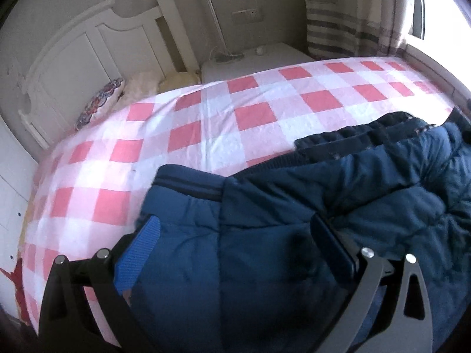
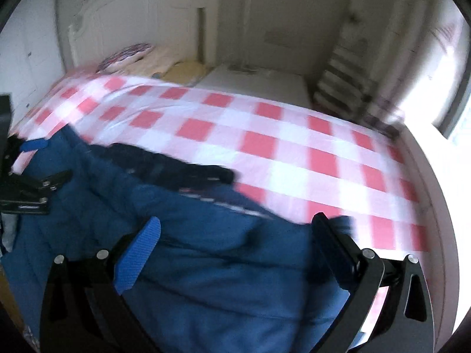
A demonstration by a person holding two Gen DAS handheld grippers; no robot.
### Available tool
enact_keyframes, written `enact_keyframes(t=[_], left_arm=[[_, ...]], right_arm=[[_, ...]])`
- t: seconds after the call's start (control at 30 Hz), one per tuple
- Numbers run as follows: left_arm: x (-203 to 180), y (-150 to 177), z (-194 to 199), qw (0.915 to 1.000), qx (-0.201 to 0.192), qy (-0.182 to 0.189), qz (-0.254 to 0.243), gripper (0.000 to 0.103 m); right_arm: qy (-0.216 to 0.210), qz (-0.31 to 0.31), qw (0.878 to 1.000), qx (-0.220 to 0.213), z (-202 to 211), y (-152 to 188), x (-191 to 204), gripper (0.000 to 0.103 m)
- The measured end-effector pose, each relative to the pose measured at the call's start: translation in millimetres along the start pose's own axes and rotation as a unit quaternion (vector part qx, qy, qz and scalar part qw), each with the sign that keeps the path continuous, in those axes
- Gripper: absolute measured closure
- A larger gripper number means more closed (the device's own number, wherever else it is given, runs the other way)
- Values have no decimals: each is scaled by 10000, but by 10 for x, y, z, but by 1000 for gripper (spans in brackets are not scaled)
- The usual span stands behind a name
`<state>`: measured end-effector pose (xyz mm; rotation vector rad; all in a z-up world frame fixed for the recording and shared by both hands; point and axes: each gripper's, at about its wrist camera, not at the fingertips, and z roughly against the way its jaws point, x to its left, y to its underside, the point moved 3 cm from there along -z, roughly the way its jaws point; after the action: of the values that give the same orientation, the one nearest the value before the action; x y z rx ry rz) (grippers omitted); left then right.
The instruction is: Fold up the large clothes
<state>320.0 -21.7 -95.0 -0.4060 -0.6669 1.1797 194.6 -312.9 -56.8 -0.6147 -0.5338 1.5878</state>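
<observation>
Navy quilted jacket (image 1: 265, 235) lies on the near part of a bed, on a bedsheet (image 1: 206, 123) checked in pink, red and white. It is puffy and stitched into panels, with a ribbed, striped hem band (image 1: 188, 186) and a darker ribbed edge farther right. The left gripper (image 1: 235, 235) has its jaws spread wide over the padded fabric, one blue ridged pad and one black pad on either side of a bulge of jacket; whether the pads press it I cannot tell. The right gripper (image 2: 235, 241) is likewise wide open above the jacket's other end, blurred in its view. Beyond stand a white panelled headboard (image 1: 73, 56), a patterned pillow (image 1: 100, 106), a white bedside cabinet (image 1: 265, 61) and a striped curtain (image 1: 338, 26). No writing is legible.
</observation>
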Motion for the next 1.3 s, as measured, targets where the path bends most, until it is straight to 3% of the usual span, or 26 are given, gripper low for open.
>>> enact_keyframes(t=[0.13, 0.17, 0.37, 0.6, 0.73, 0.83, 0.97, 1.03, 1.07, 1.1, 1.17, 1.3], left_arm=[[81, 85, -233, 9986, 322, 313, 282, 2], [100, 91, -246, 9980, 341, 390, 351, 2], [211, 128, -358, 9917, 489, 921, 755, 2], [184, 139, -332, 9908, 415, 966, 855, 2], [186, 135, -318, 9906, 427, 990, 846, 2], [283, 114, -259, 9890, 451, 1031, 956, 2], [485, -4, -71, 9831, 142, 965, 1546, 2], [482, -77, -87, 9812, 106, 912, 1700, 2], [447, -88, -135, 9823, 135, 834, 1674, 2], [364, -67, -253, 9853, 276, 675, 1542, 2], [284, -29, -411, 9864, 571, 632, 1408, 2], [312, -14, -377, 9864, 441, 621, 1453, 2]], right_arm=[[-318, -408, 9971, 552, -454, 344, -271, 4], [-477, -585, 9964, 380, -460, 376, -313, 4], [-673, -757, 9941, 382, -515, 406, -353, 4], [-1165, -1158, 9864, 109, -472, 435, -473, 4], [-1699, -1674, 9712, 0, -402, 427, -668, 5], [-953, -1973, 9755, -196, -161, 389, -810, 5], [-720, -1586, 9835, -478, 16, 257, -747, 5], [-419, -1240, 9910, -271, -146, 216, -664, 5], [-294, -1091, 9936, 66, -337, 256, -620, 5], [-249, -1070, 9934, 343, -476, 318, -616, 4], [-303, -1235, 9914, 324, -537, 355, -649, 4], [-428, -1379, 9891, 274, -522, 395, -701, 4]])
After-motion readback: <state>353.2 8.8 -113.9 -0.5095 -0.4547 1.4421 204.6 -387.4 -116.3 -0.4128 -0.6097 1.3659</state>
